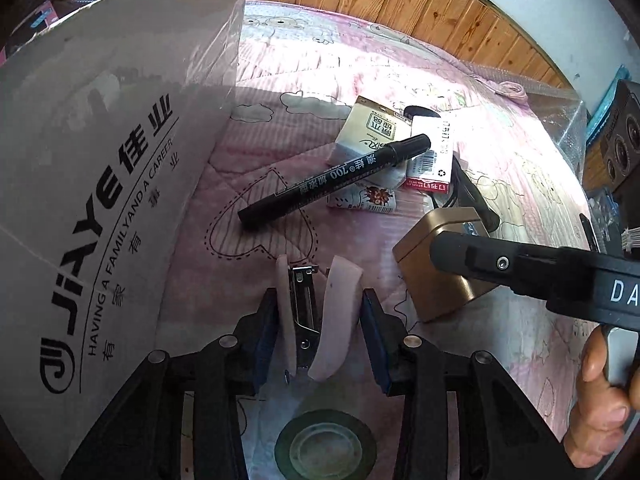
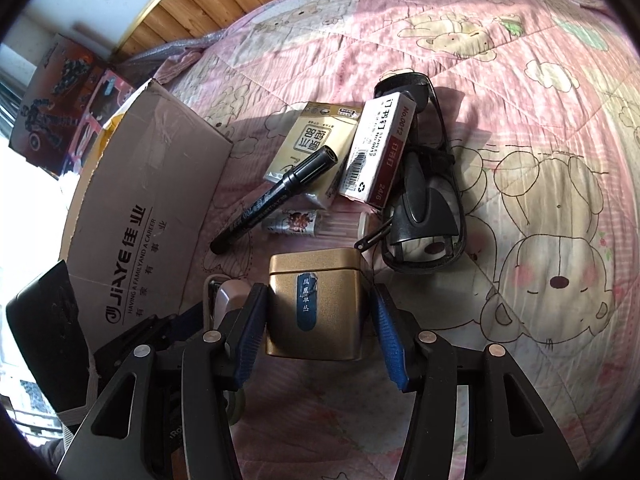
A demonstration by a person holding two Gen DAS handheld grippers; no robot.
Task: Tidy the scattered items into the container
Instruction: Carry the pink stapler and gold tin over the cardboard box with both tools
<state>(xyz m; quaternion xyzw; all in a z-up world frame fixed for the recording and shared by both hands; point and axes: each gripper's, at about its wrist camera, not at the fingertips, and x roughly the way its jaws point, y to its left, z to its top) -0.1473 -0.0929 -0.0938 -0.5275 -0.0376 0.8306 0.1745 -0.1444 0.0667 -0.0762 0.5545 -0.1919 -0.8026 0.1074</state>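
Right now your left gripper (image 1: 320, 312) has a pink stapler (image 1: 310, 316) between its pads, gripped near the hinge end with the metal mouth pointing away from you; the pink top arm splays off to the right side, so the hold looks lopsided, and I judge it could twist or slide out if you swing fast toward the box. Your right gripper (image 2: 316, 332) stands spread around the gold tin (image 2: 314, 306), a blue pad on each side with a gap showing at both, so nothing is grasped yet. The tin's walls look smooth and hard, and if you close low or off-centre it may squirt forward into the pile. Just beyond it lie a small printed tube (image 2: 296, 222), a black marker (image 2: 274, 196) resting across a tissue pack (image 2: 310, 152), a box of staples (image 2: 380, 148), and dark glasses (image 2: 424, 200) with a strap, all touching or overlapping; a shoved tin could scatter them or roll the marker off. The cardboard box (image 1: 100, 200) stands to the left with its wall high beside your left gripper, so a low carry could clip the rim and knock the stapler loose. Below your left gripper sits a roll of tape (image 1: 324, 446) on the quilt (image 2: 520, 80). Your two grippers are close together; moving both at once risks a knock between them.
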